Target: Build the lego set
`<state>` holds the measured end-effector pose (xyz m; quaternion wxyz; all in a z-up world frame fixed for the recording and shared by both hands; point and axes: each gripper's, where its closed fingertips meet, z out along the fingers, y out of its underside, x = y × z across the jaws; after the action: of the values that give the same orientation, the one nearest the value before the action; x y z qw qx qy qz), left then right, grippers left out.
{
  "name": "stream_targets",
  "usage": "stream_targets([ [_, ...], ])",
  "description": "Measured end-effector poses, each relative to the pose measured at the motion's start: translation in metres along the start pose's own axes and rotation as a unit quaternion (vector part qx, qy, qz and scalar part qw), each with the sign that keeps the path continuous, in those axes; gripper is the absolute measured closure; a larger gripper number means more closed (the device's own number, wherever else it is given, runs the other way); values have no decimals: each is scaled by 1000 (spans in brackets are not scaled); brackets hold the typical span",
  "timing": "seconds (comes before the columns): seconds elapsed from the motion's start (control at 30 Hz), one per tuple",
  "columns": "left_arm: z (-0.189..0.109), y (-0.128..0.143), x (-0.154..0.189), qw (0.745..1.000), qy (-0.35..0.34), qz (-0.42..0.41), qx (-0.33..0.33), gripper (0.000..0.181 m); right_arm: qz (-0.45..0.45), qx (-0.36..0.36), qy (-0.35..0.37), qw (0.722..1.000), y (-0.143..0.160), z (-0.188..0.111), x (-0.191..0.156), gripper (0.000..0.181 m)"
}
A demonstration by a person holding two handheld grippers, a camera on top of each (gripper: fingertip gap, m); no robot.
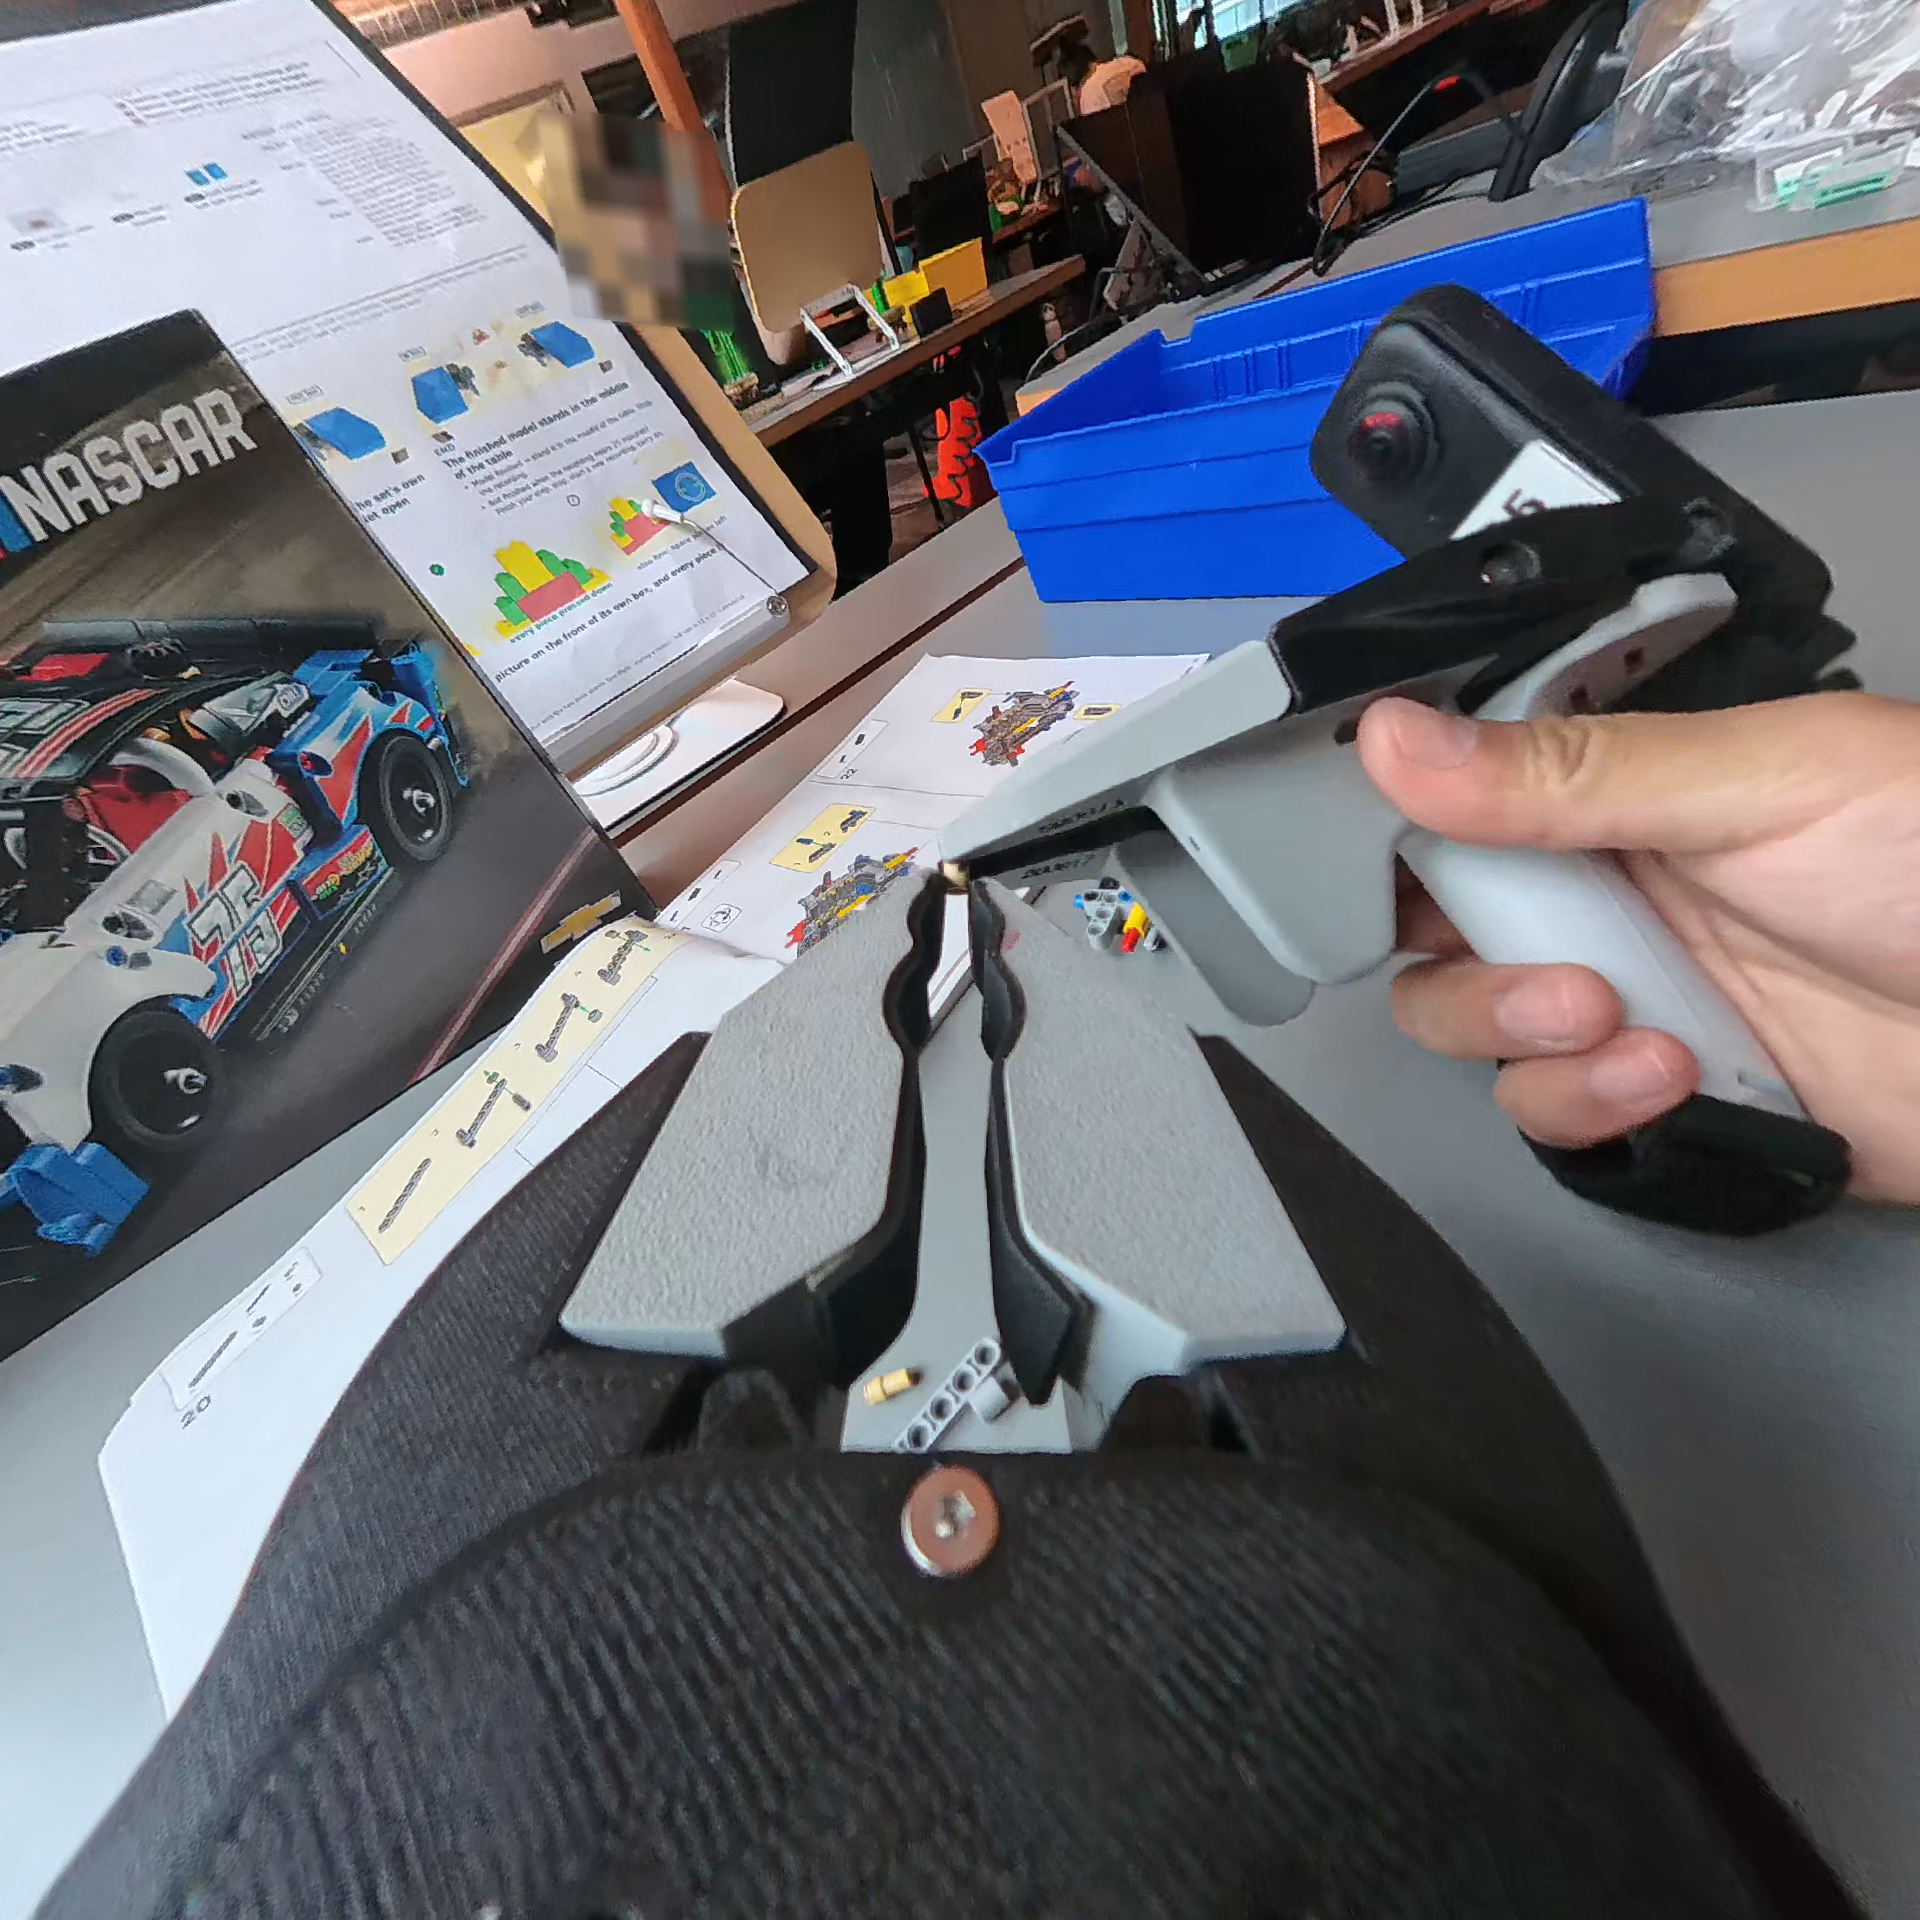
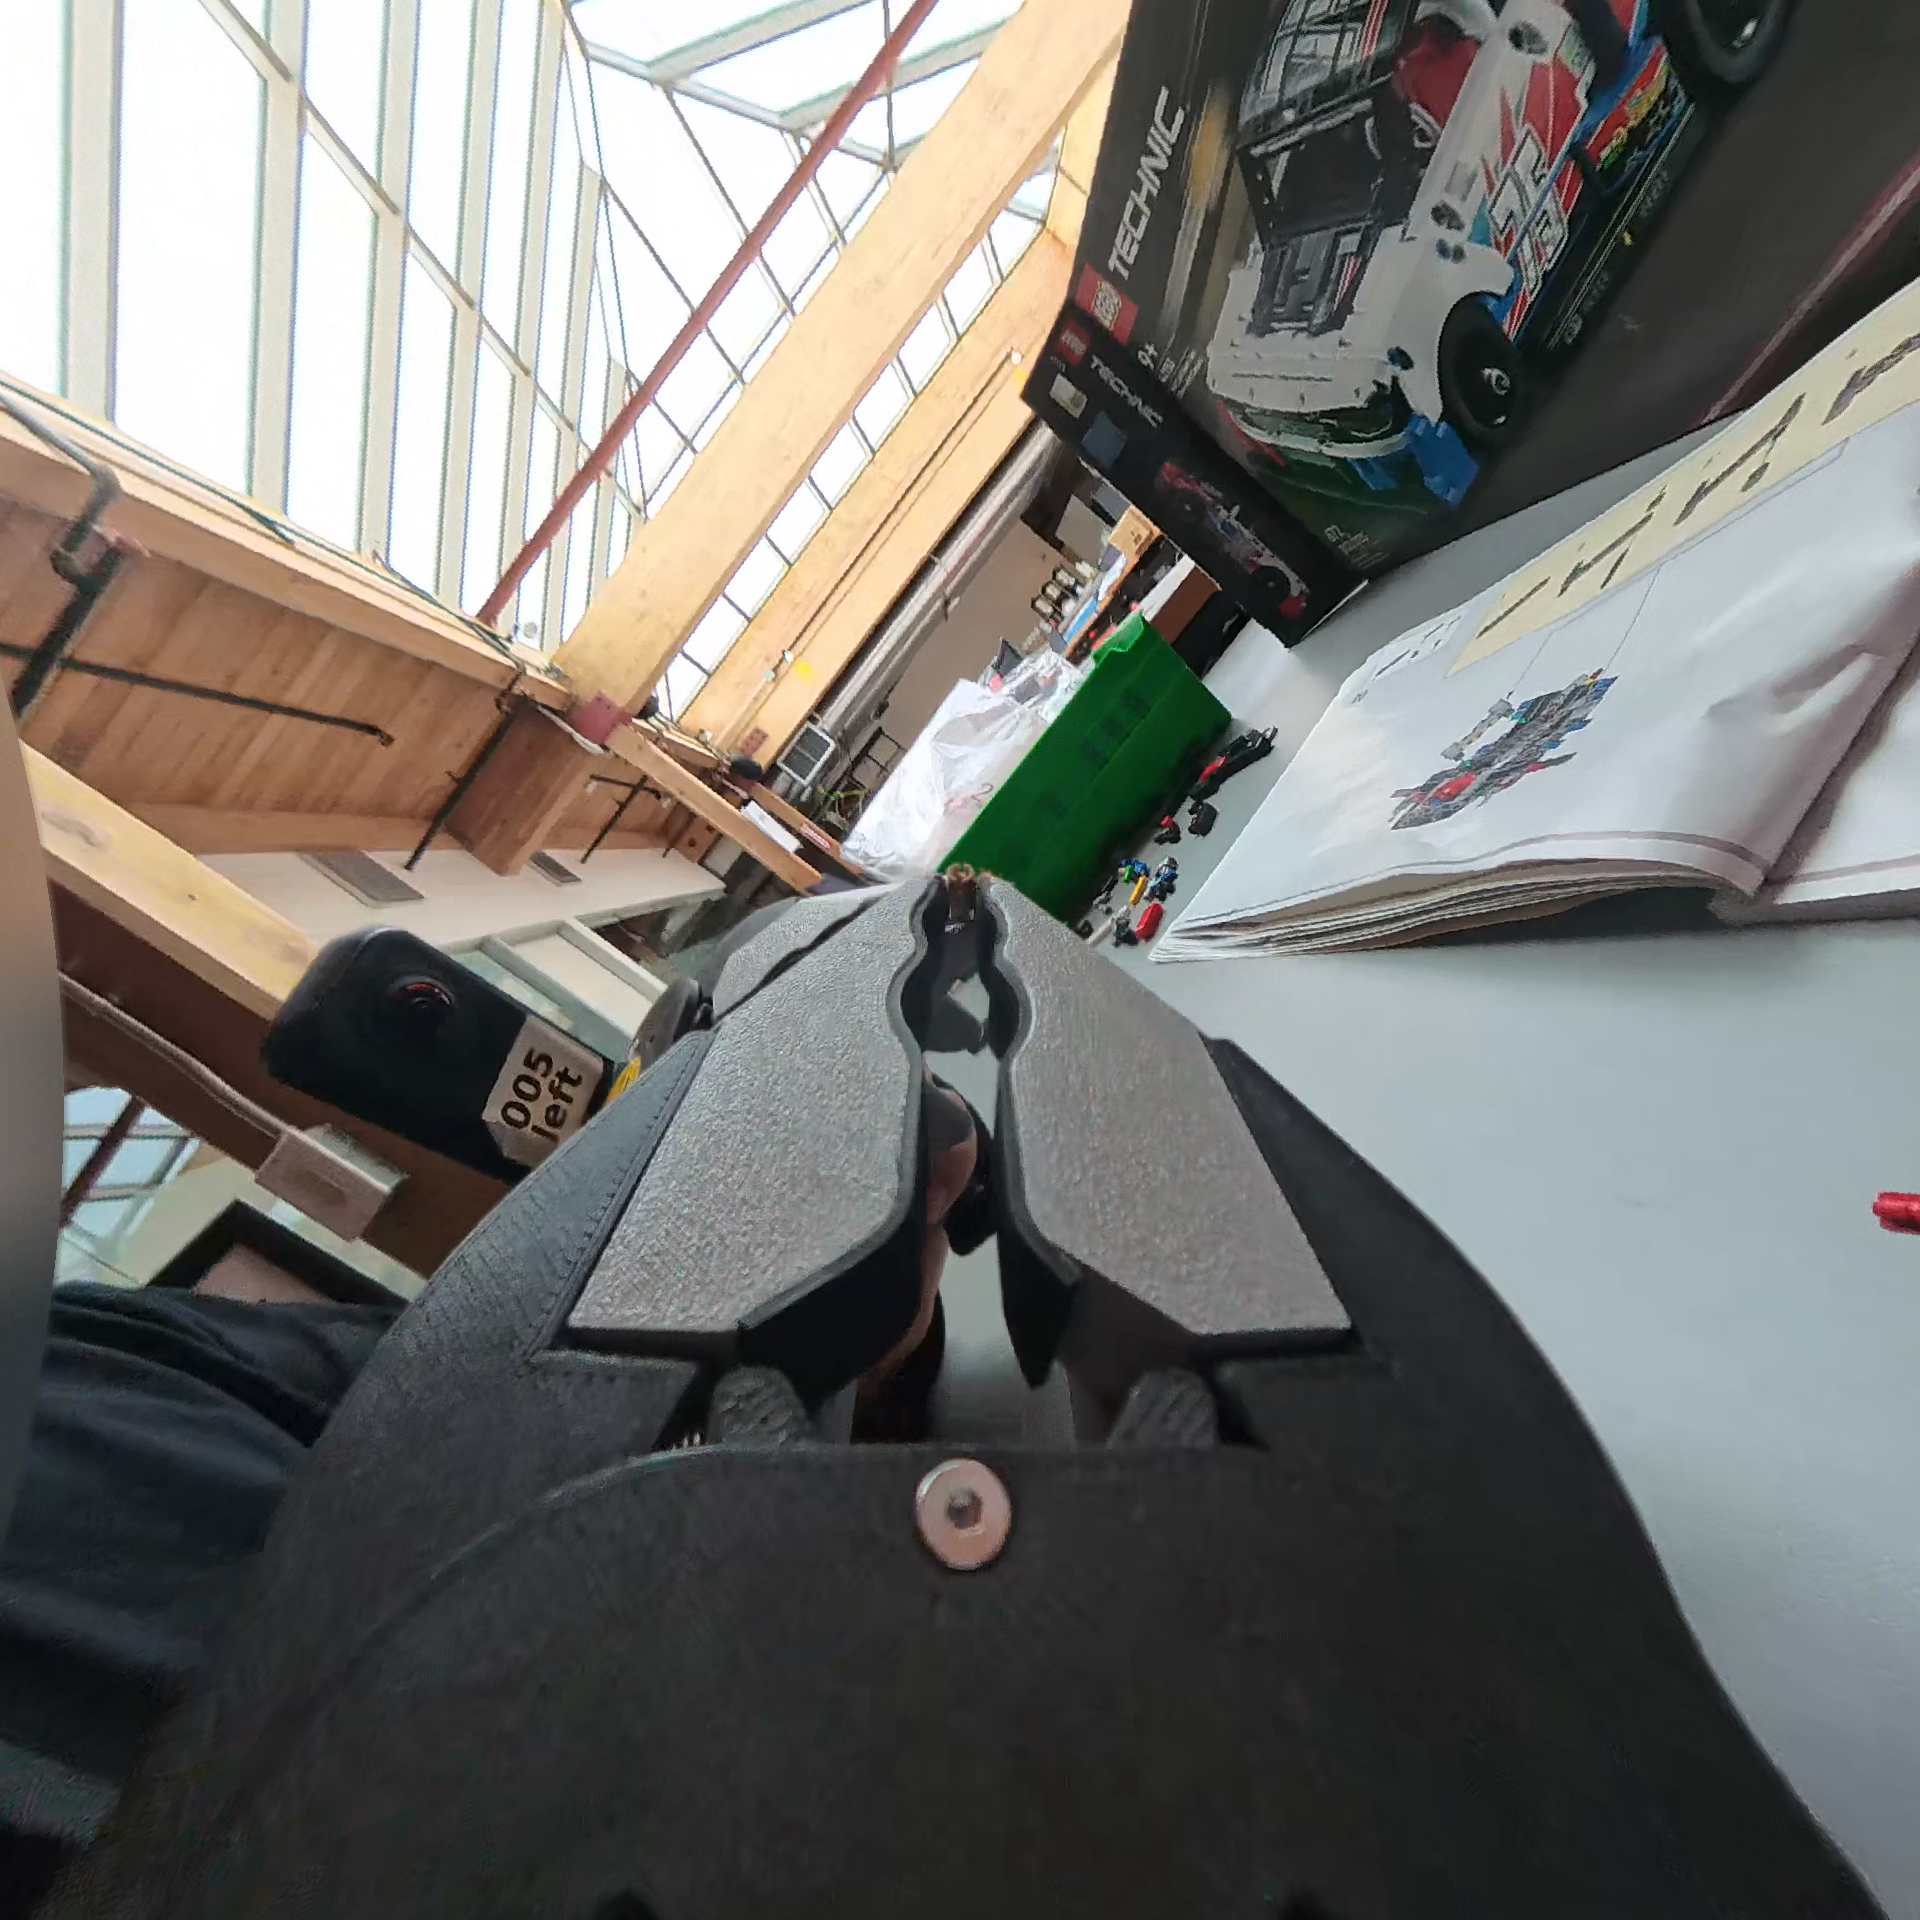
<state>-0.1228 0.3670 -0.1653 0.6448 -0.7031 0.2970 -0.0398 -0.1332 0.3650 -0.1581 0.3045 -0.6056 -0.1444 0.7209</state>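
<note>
My right gripper [image 2: 961, 904] is shut on a small tan pin [image 2: 959, 885] that sticks out past its tips. In the left wrist view a hand holds it on the right, with its tip [image 1: 951, 864] and the pin [image 1: 952, 875] right at my left gripper's tips [image 1: 953, 899]. The left jaws stand a narrow gap apart, and I cannot tell whether they touch the pin. On the table under the left gripper lie a grey beam with holes [image 1: 951, 1403] and a second tan pin [image 1: 891, 1385].
The set's box [image 1: 208, 779] stands at the left, and the open instruction booklet [image 1: 935, 748] lies ahead. A blue bin [image 1: 1195, 488] sits at the back right. A green bin [image 2: 1101, 769], loose pieces [image 2: 1143, 883] and a red piece [image 2: 1901, 1210] are on the grey table [image 2: 1455, 1247]. The grippers are tip to tip, or close to it. From either gripper's tips it is about 12 cm to the red piece [image 2: 1901, 1210].
</note>
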Motion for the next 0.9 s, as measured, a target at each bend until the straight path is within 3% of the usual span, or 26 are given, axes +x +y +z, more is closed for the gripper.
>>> stream_targets([
  [0.2,-6,1,4,999,35,31,0,180,-19,-101,-29,994,9,-2,-3,180],
  [0.43,-15,15,9,995,44,92,-17,180,-117,-187,1,975,26,-3,2,179],
  [0.63,-19,22,9,995,47,88,-25,179,-184,-221,27,957,33,-4,6,180],
  [0.9,-20,23,8,995,50,81,-20,179,-209,-229,20,951,31,-6,3,170],
])
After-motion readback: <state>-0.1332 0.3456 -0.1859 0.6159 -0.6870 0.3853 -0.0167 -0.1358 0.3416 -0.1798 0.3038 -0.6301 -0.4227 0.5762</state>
